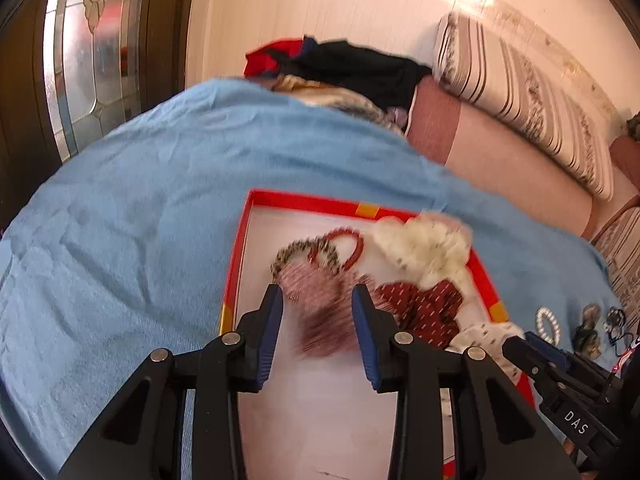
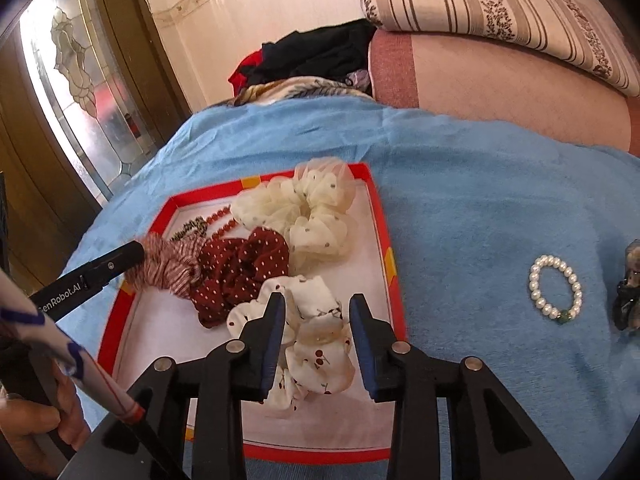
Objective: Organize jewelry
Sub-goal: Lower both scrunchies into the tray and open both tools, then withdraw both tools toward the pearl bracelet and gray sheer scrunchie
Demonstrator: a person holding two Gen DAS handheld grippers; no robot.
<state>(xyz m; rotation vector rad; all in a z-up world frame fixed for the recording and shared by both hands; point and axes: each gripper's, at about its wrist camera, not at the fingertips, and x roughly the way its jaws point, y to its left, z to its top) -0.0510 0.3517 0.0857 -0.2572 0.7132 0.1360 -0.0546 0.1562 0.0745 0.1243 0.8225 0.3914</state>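
While both grippers hang over the red tray (image 2: pixel 385 240), the left gripper (image 1: pixel 317 300) stands part open around the striped scrunchie (image 1: pixel 320 308), the right gripper (image 2: pixel 317 305) part open over the cherry scrunchie (image 2: pixel 320 352); neither visibly pinches. Best lift clear, then fetch the pearl bracelet (image 2: pixel 556 289) off the blanket (image 2: pixel 480 200).

- The left tool (image 1: pixel 318 300) points forward and downward, its two blue-padded fingers (image 1: pixel 270 332) standing apart; a blurred striped scrunchie (image 1: pixel 320 312) lies between and beyond the tips, with no pad pressing it.
- The right tool (image 2: pixel 318 308) tilts down likewise, fingers (image 2: pixel 276 344) parted over a cherry-print scrunchie (image 2: pixel 320 348) without pinching it.
- A hand (image 2: pixel 28 424) in a patterned sleeve (image 2: pixel 60 344) grips the left tool's handle.
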